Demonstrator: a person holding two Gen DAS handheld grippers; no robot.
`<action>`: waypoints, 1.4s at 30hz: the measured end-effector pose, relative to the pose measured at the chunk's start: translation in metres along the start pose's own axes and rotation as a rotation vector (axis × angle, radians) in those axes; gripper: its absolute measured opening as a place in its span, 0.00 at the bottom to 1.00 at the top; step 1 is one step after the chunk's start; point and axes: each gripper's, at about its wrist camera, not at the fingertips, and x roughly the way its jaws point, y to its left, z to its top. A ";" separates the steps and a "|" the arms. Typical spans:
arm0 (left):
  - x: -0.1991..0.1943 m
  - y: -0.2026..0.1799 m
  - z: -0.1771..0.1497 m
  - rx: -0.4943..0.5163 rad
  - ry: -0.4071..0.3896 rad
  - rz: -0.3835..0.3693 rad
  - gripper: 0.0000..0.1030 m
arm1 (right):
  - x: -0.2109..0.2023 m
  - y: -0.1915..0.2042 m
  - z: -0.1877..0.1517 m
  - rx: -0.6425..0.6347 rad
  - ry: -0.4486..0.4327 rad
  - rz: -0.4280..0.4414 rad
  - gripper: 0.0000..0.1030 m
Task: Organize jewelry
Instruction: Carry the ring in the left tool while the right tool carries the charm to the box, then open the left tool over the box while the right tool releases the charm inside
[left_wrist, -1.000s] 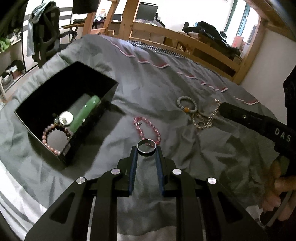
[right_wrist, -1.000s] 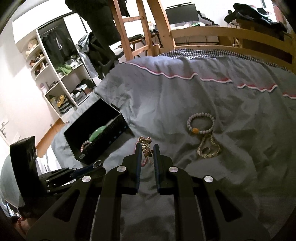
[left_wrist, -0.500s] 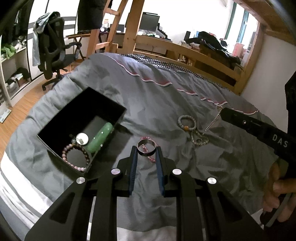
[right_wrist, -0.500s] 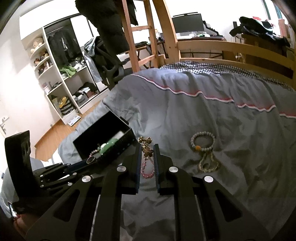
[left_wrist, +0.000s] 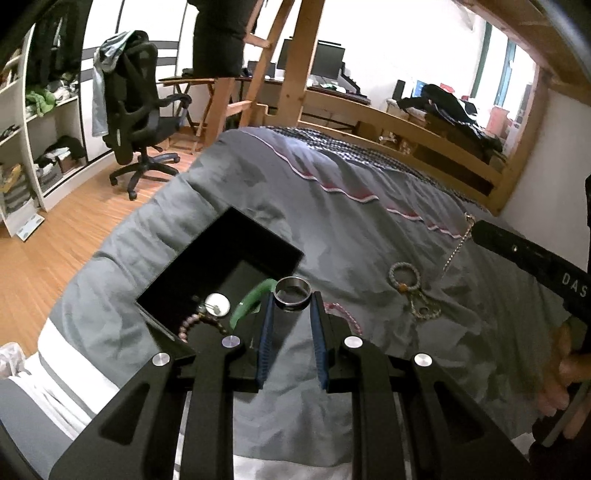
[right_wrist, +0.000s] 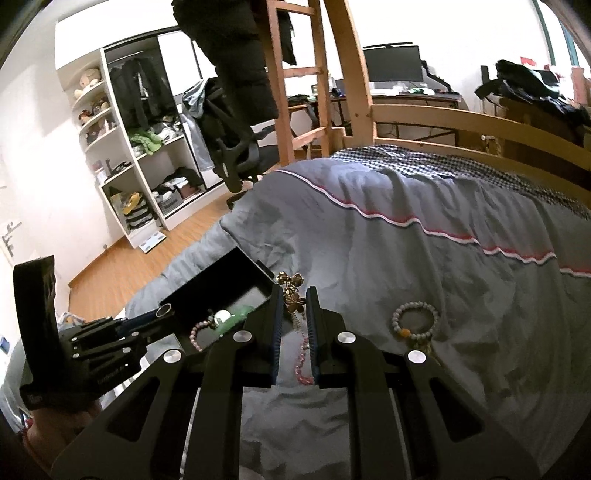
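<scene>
Left gripper (left_wrist: 293, 299): I have its blue-padded jaws pinching a smooth steel ring (left_wrist: 293, 292), held flat above the near corner of the black box (left_wrist: 258, 240).
Right gripper (right_wrist: 293, 295): my jaws are pressed on a gold clover-charm chain (right_wrist: 291, 291), its petals glossy, lifted above the duvet (right_wrist: 424, 266) just right of the box.
Black box: rectangular, matte, open-topped; inside I see a curved green jade bangle (left_wrist: 251, 304), a round white pendant (left_wrist: 217, 304) and a pink bead bracelet (left_wrist: 192, 325).
Duvet: grey, creased cloth with a wavy red and white stripe.
Still on the duvet: a pale bead bracelet (right_wrist: 415, 320) with one orange bead, a pink bead strand (right_wrist: 302, 356) beneath my right jaws.
Only in the left view: the chain's fine links (left_wrist: 456, 249) hanging from the right gripper, and a metal piece (left_wrist: 424, 312) below the pale bracelet.
Only in the right view: the clover charms; the ring seen edge-on at the left gripper's tip.
</scene>
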 end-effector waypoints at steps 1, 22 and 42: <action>-0.001 0.003 0.002 0.000 -0.004 0.010 0.19 | 0.002 0.002 0.002 -0.002 0.000 0.003 0.13; 0.001 0.050 0.016 -0.083 -0.001 0.081 0.19 | 0.065 0.069 0.038 -0.063 0.013 0.117 0.13; 0.043 0.063 0.010 -0.145 0.076 0.079 0.18 | 0.157 0.081 0.014 -0.020 0.153 0.193 0.13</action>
